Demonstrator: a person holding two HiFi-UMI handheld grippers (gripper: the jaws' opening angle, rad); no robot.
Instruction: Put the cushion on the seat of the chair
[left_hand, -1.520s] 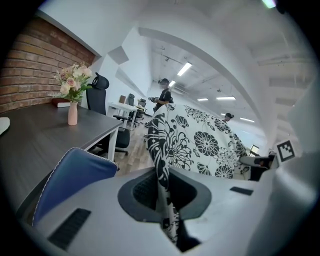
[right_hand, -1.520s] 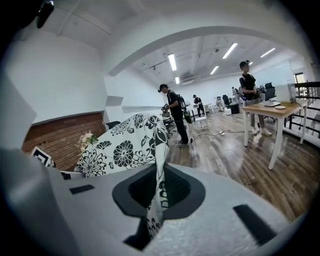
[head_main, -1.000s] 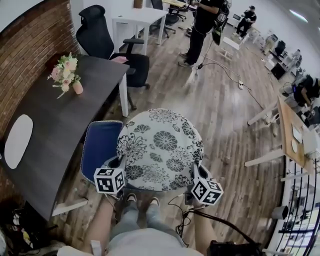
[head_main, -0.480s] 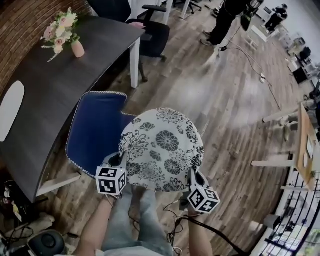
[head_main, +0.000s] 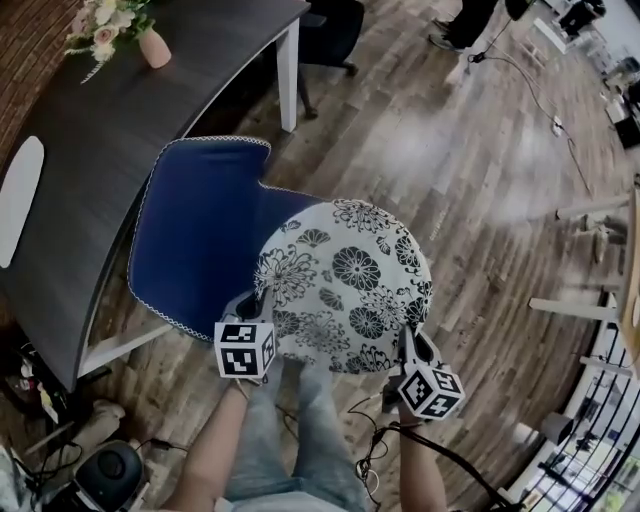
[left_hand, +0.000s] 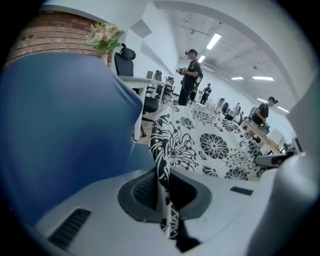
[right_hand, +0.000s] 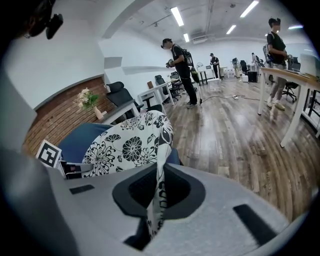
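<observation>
The cushion (head_main: 340, 285) has dropped lower and now hangs over the chair (head_main: 190, 230) seat's right side. The left gripper (head_main: 252, 303) and right gripper (head_main: 412, 338) each clamp its near edge.

Head view looks steeply down on left gripper (head_main: 257, 302) and right gripper (head_main: 410, 338); both gripper views sit tight behind their jaws, all sharing the cushion (head_main: 340, 285).

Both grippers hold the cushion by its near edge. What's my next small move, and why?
Probably carry the cushion left in the head view, then lower it: it hangs mostly right of the blue chair, overlapping its right side, with left gripper and right gripper clamped.
</observation>
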